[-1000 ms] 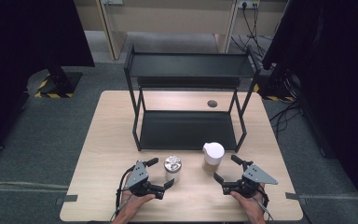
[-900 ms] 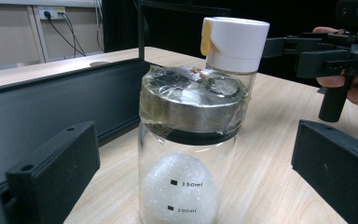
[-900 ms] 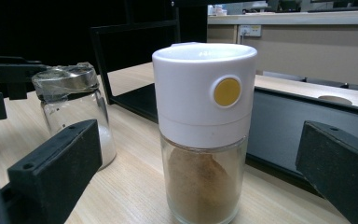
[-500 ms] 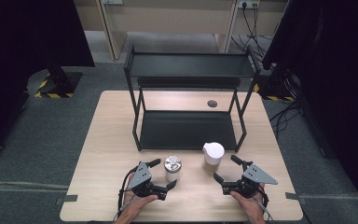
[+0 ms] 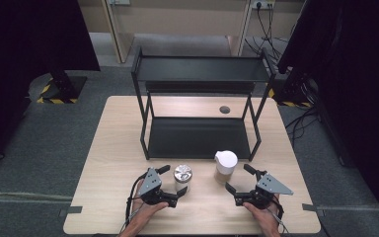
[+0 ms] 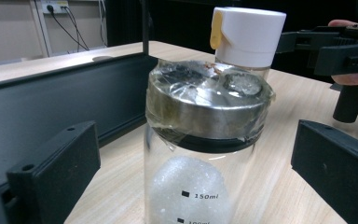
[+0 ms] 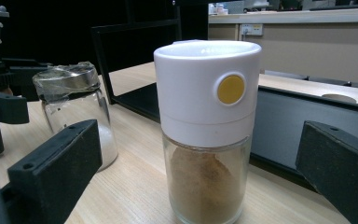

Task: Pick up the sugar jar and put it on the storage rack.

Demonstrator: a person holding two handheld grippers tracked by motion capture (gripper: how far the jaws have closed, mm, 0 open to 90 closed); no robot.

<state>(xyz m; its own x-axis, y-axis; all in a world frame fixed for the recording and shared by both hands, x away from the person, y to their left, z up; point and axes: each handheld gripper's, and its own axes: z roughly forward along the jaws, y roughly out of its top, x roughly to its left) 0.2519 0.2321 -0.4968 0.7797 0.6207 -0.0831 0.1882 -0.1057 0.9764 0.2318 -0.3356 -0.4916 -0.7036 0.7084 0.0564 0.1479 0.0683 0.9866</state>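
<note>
A glass jar [image 5: 182,174] with a film-wrapped metal lid holds white grains and stands near the table's front. It stands upright between the jaws of my left gripper [image 5: 172,180], which is open and not touching it. In the left gripper view the jar [image 6: 205,116] sits between the two spread jaws. To its right stands a white-capped shaker jar [image 5: 225,165] of brown powder. My right gripper [image 5: 238,177] is open around its near side. The right gripper view puts the shaker [image 7: 207,116] upright between the spread jaws, a yellow button on its cap.
A black two-level metal rack [image 5: 197,136] stands behind both jars, both shelves bare. A round cable hole [image 5: 224,109] lies in the table [image 5: 113,148] beyond it. Bare wood stretches to the left and right of the hands.
</note>
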